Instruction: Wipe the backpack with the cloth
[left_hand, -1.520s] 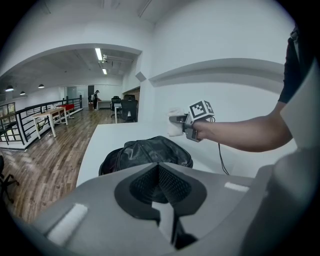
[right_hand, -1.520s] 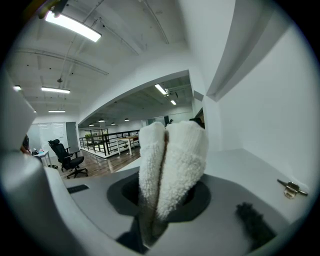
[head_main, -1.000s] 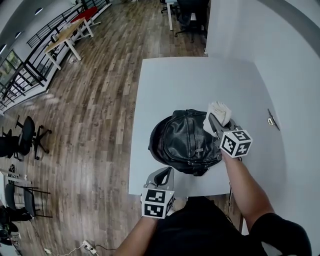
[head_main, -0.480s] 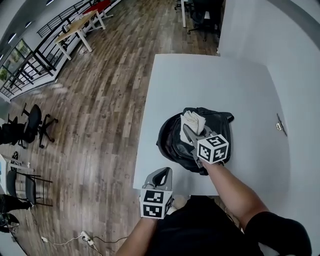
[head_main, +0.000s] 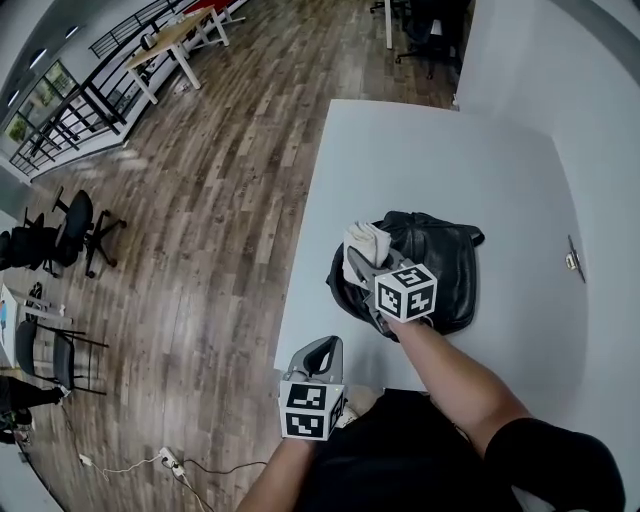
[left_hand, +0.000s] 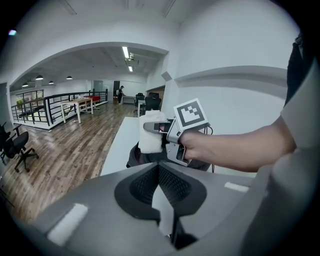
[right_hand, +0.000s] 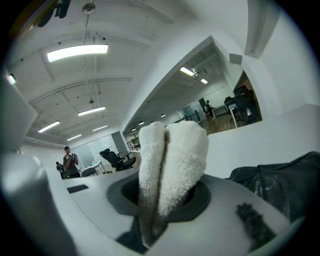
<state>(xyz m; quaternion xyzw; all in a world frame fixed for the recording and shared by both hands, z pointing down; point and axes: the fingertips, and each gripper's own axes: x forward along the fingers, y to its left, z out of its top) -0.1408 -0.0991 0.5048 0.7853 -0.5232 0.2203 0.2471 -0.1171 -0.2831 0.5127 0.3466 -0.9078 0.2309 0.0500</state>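
A black leather backpack (head_main: 440, 270) lies on the white table (head_main: 420, 160) near its front edge. My right gripper (head_main: 362, 262) is shut on a folded white cloth (head_main: 365, 245), held at the backpack's left side. In the right gripper view the cloth (right_hand: 172, 165) fills the space between the jaws, with the backpack (right_hand: 280, 182) at lower right. The left gripper (head_main: 318, 355) hangs off the table's front left corner, away from the backpack; its jaws stand together with nothing between them. In the left gripper view the cloth (left_hand: 151, 132) and backpack (left_hand: 145, 155) show ahead.
The table stands against a white wall (head_main: 600, 120) on the right. Wooden floor (head_main: 200, 200) lies to the left, with office chairs (head_main: 70, 230) and desks (head_main: 180, 30) farther off. A small metal fitting (head_main: 573, 260) sits at the table's right edge.
The right gripper has carried the cloth from the backpack's right side across its top to its left side. The left gripper has stayed where it was.
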